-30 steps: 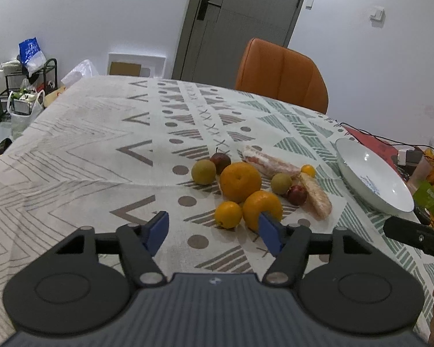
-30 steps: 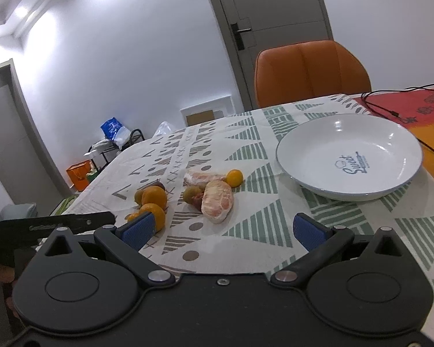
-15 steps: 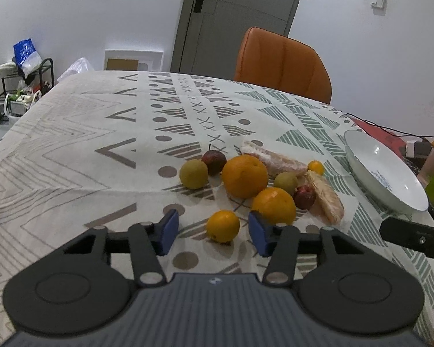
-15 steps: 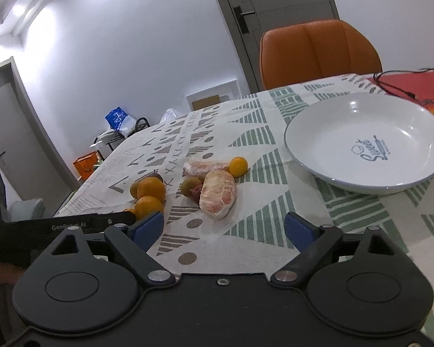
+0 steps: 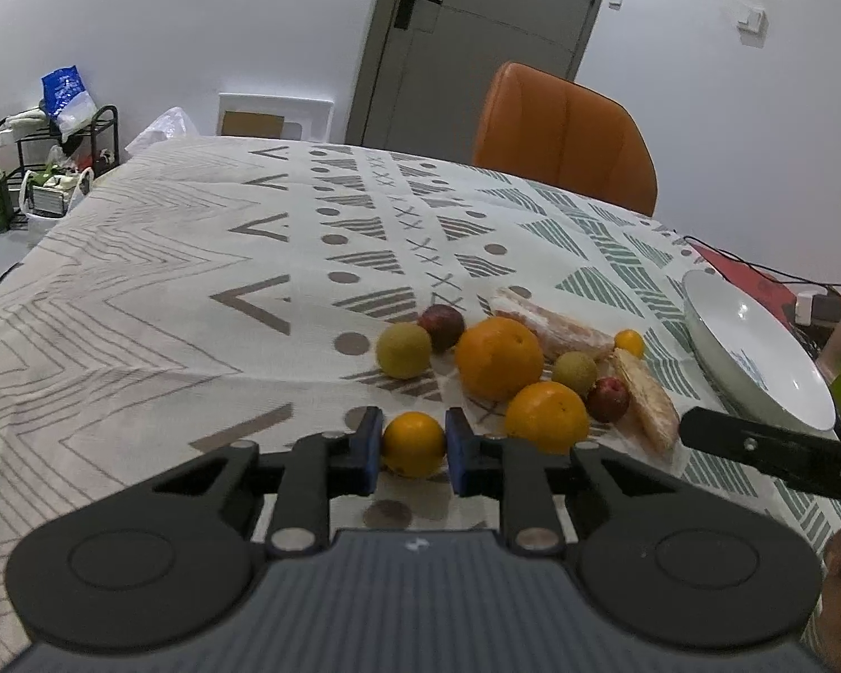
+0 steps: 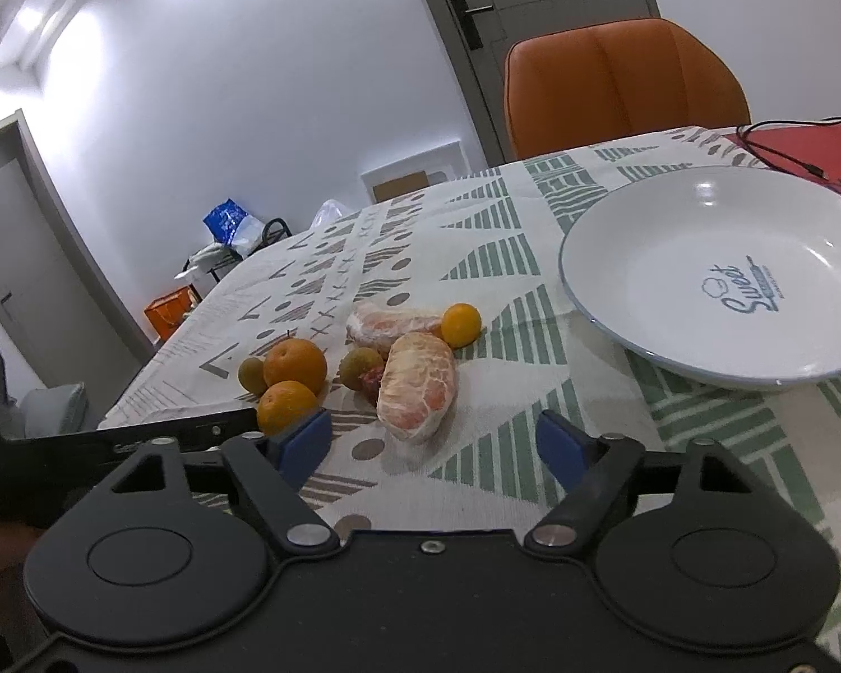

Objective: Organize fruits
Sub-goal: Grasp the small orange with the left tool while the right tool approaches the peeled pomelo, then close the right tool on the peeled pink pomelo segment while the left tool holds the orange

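The left gripper (image 5: 413, 445), its jaws just drawn in, clasps a small tangerine (image 5: 413, 445) by its sides at the near edge of the fruit pile on the tabletop (image 5: 140, 291); light and firm but round, it could roll free. The right gripper (image 6: 435, 445), jaws narrowing on nothing, faces a soft peeled pomelo segment (image 6: 417, 387), with a larger orange (image 5: 546, 416) crowding the tangerine's right and the empty white plate (image 6: 717, 275) far right
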The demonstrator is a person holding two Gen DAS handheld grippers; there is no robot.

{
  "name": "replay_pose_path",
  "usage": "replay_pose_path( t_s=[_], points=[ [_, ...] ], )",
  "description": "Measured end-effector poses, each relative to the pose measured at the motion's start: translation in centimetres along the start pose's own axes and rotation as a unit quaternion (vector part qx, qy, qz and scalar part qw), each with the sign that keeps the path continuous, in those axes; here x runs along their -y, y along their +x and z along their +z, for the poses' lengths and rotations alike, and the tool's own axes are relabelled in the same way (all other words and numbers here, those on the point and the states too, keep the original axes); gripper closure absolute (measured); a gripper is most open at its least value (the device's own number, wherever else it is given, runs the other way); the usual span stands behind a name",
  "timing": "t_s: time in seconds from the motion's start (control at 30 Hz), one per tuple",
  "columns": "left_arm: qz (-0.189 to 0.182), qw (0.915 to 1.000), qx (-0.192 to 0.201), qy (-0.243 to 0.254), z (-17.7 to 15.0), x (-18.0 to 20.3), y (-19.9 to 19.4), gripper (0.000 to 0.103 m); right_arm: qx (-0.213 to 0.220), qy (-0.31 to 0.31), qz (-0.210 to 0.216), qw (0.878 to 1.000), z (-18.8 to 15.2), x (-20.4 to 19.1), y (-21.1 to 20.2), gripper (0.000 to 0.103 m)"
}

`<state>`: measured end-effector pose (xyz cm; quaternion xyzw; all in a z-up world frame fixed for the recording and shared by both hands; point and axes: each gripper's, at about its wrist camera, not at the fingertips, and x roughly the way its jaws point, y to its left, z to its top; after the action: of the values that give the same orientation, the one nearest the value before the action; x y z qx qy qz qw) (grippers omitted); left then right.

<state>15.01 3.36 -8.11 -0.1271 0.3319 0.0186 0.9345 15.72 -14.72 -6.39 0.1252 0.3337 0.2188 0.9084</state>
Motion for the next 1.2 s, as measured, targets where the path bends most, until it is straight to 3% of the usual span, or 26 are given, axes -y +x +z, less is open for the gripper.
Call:
replay_pose_path(
  t_s=[0.37, 0.53, 0.63, 0.67, 0.77, 1.2],
  points=[
    [0.009, 0.9999, 0.007, -0.01, 0.2, -1.0, -0.5, 0.081, -0.011, -0.004, -0.002, 1.0, 0.9, -0.9, 2.6, 0.044],
    [0.006, 0.9999, 0.013, -0.009, 0.4, -0.5, -1.0, 0.081, -0.022, -0.01, 0.002, 1.0, 0.8, -1.3, 3.6, 0.044],
    [0.003, 0.9998, 0.021, -0.003, 0.6, 0.0, -1.6, 0.081, -0.028, -0.017, -0.009, 0.999, 0.6, -1.4, 4.0, 0.068],
    [0.002, 0.9997, 0.023, -0.001, 0.8, 0.2, -1.6, 0.081, -0.029, -0.014, -0.004, 0.999, 0.6, -1.2, 3.9, 0.07],
    [-0.003, 0.9997, 0.026, 0.002, 1.0, 0.7, -1.8, 0.081, -0.016, -0.004, 0.016, 1.0, 0.7, -0.8, 2.9, 0.071],
    [-0.022, 0.9986, 0.038, 0.031, 1.4, 3.9, -2.5, 0.081, 0.027, 0.002, 0.027, 0.999, 1.0, 0.5, -0.9, 0.072]
  ],
)
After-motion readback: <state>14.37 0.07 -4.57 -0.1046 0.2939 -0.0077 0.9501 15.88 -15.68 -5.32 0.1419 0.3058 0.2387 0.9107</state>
